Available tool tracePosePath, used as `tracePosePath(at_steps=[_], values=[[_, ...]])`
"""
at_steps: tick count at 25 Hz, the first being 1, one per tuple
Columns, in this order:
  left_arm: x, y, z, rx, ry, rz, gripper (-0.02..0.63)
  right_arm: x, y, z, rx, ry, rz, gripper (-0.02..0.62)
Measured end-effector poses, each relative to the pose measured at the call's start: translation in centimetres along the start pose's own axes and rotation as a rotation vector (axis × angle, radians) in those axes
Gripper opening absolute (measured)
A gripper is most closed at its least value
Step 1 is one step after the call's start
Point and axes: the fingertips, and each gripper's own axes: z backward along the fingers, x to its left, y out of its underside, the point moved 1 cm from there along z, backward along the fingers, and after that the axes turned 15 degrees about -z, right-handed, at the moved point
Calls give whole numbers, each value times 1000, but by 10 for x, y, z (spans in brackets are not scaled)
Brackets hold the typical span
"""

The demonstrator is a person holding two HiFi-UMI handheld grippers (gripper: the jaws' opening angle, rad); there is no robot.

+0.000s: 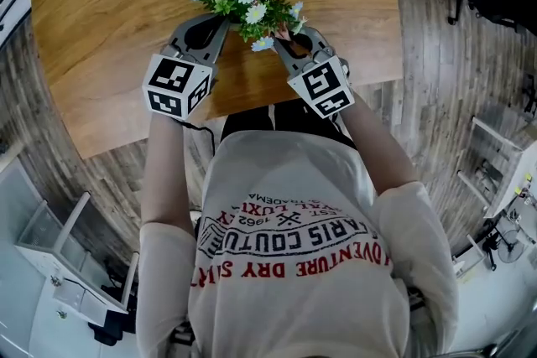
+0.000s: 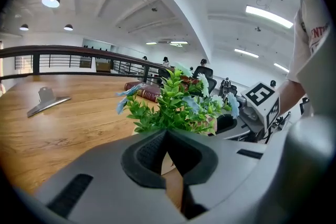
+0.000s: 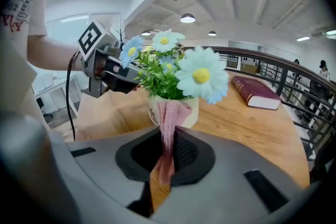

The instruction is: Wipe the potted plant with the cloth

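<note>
Small white round pot (image 3: 152,112) stands near the front edge of the round wooden counter (image 1: 126,29). It holds fake green foliage with white and pale-blue daisies (image 3: 202,76). We see the right tongs (image 3: 168,136) clamped on a pink knitted cloth (image 3: 169,113), whose free end lies up against the pot's side. The left tongs (image 2: 167,134) sit just beside the plant on its other side, closed with nothing between them. A dark red hardback book (image 3: 257,93) lies on the counter beyond the pot, well apart.
</note>
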Motion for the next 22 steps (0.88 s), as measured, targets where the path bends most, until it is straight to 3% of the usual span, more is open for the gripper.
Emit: tracePosePath(at_steps=[4,10,16,22], values=[[-4,0,-2,55,-31,-33,14,-21,-2,21,8,16,-47,43],[-5,-5,0,30,-122,61,14,-78,-16,31,55,23,9,43],[-8,-2,-3,15,-208,162,14,-101,-43,7,109,-105,168,43],[-5,-2,-3,15,-257,221,14,-91,-70,-36,204,-344,392,43]])
